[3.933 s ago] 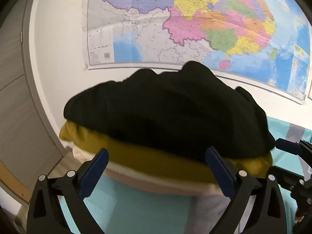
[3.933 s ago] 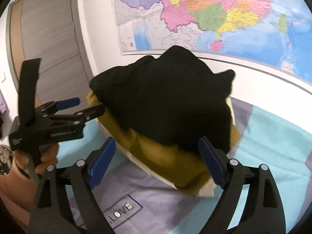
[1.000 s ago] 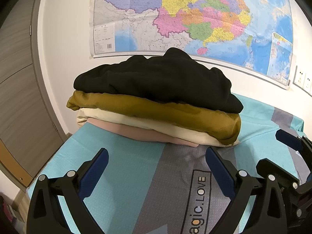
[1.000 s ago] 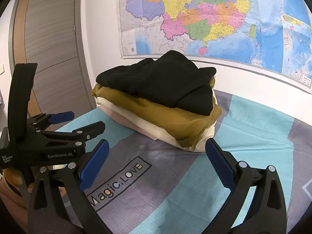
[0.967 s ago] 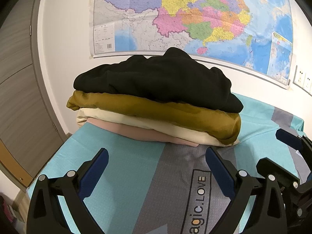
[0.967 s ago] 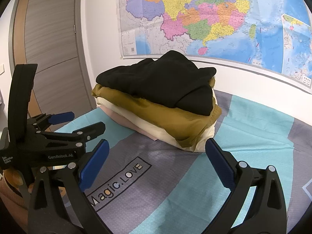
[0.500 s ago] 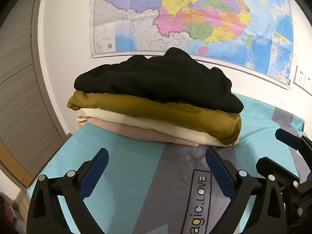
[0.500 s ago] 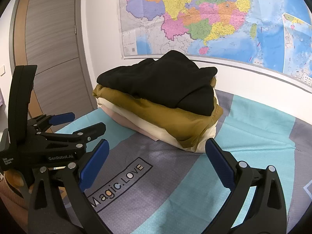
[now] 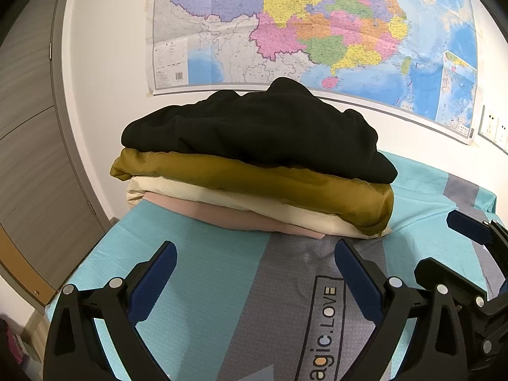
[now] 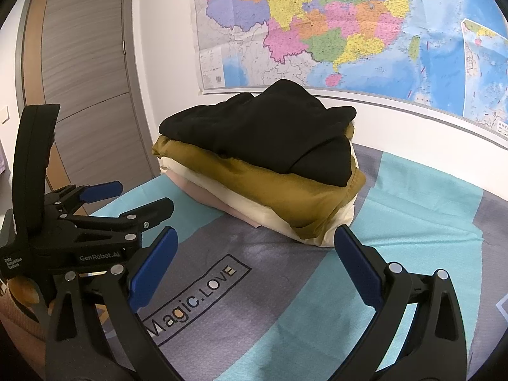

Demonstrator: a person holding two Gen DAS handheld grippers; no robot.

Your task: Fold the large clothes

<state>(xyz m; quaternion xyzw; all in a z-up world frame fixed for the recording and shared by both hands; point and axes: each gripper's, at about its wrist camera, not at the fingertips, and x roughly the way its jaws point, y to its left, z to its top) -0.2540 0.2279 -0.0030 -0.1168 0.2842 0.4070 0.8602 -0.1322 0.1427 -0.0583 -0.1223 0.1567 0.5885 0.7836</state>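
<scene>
Both tools, left tool [image 9: 254, 277] and right tool [image 10: 255, 262], gape wide, empty, facing the folded stack's [image 9: 254, 171] long side.

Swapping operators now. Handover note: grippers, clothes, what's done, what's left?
Left gripper: open, empty, above the bedspread, short of the stack.
Right gripper: open, empty, likewise clear of the stack.
Clothes: four folded pieces stacked at the wall end of the bed, under the map: black garment on top, then mustard garment, cream garment, pink garment at the bottom.
Done: all four folded and stacked.
Left: no unfolded clothes in view; check outside the views.
</scene>
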